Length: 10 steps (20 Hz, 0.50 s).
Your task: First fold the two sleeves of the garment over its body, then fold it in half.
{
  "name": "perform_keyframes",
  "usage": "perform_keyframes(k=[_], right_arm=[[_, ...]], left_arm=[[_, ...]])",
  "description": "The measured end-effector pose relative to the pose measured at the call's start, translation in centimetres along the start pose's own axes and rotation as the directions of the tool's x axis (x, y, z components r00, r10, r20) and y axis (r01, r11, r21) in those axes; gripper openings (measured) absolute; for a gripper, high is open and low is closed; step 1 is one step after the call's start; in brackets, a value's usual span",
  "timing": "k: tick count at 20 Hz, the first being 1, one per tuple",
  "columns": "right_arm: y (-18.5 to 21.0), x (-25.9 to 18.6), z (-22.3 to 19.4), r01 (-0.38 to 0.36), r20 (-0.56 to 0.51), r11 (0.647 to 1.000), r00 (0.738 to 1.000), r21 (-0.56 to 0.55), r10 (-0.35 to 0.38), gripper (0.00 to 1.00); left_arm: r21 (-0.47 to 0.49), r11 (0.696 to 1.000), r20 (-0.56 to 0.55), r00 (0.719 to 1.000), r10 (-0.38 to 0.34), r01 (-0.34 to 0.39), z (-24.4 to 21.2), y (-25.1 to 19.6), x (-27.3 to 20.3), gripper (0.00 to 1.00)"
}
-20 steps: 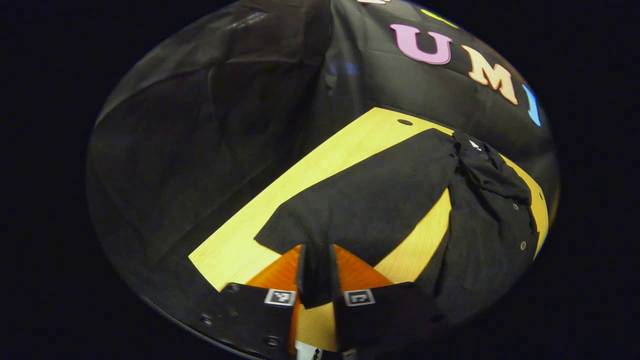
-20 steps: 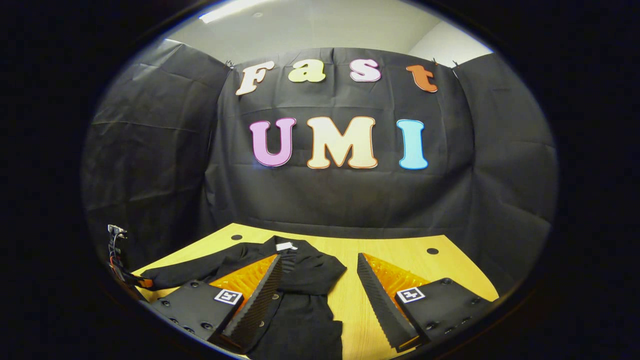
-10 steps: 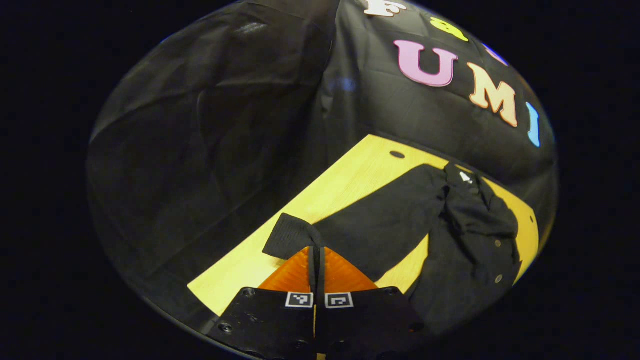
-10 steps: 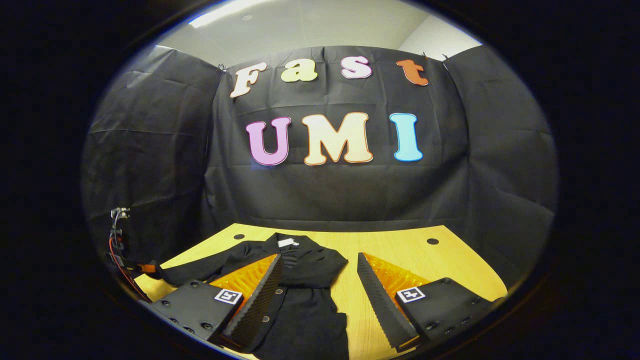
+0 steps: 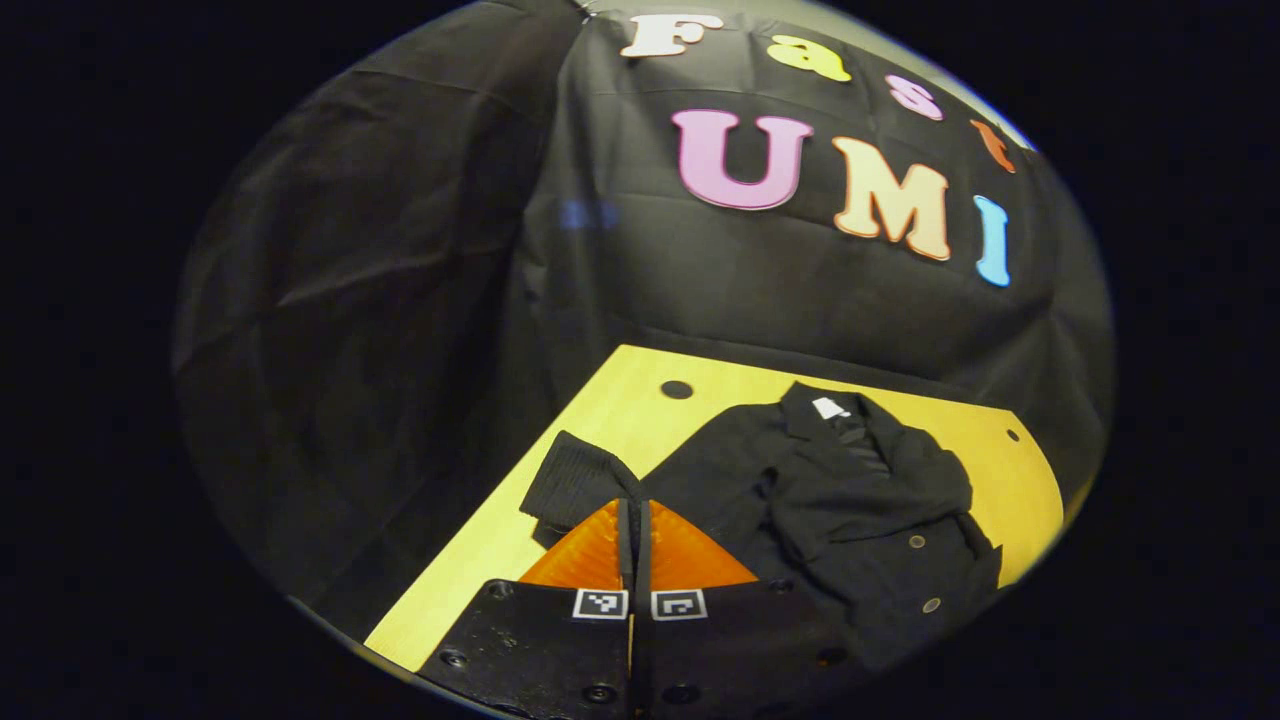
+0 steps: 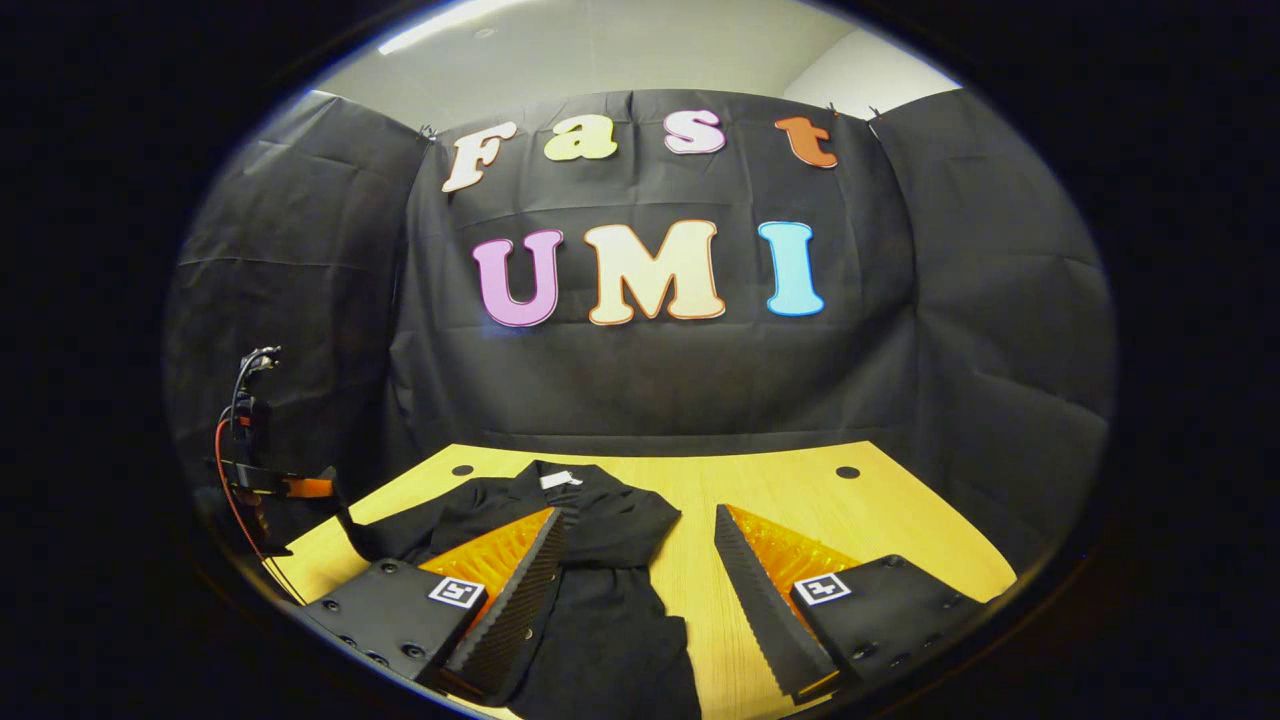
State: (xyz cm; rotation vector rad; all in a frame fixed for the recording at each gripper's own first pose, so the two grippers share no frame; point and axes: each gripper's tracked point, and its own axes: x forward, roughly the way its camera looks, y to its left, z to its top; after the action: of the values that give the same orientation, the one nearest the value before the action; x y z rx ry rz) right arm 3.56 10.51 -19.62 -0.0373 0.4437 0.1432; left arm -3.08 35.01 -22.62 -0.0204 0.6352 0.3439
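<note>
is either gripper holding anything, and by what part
The left gripper pinches the garment's sleeve near its ribbed cuff; the right gripper is open, holding nothing.

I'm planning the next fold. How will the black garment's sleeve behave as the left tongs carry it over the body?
Probably floppy: the sleeve bends and droops where the left tongs pinch it. The garment already wrinkles on the table, so it should drape rather than hold shape. The ribbed cuff looks thick, so slipping seems unlikely.
</note>
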Motion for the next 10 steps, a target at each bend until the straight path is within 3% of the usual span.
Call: perform_keyframes(k=[5, 10], right_arm=[[-1.1, -0.7, -0.7, 0.047, -0.011, 0.999, 0.999, 0.018, -0.047, 0.96], [-2.5, -1.8, -2.1, 0.108, -0.035, 0.993, 0.994, 0.048, -0.106, 0.96]], left_arm=[[0.081, 0.985, 0.042, 0.987, -0.155, 0.152, 3.0, -6.6, 2.7, 0.00], [0.172, 0.943, 0.039, 0.954, -0.296, 0.285, 4.4, -14.4, 4.6, 0.00]])
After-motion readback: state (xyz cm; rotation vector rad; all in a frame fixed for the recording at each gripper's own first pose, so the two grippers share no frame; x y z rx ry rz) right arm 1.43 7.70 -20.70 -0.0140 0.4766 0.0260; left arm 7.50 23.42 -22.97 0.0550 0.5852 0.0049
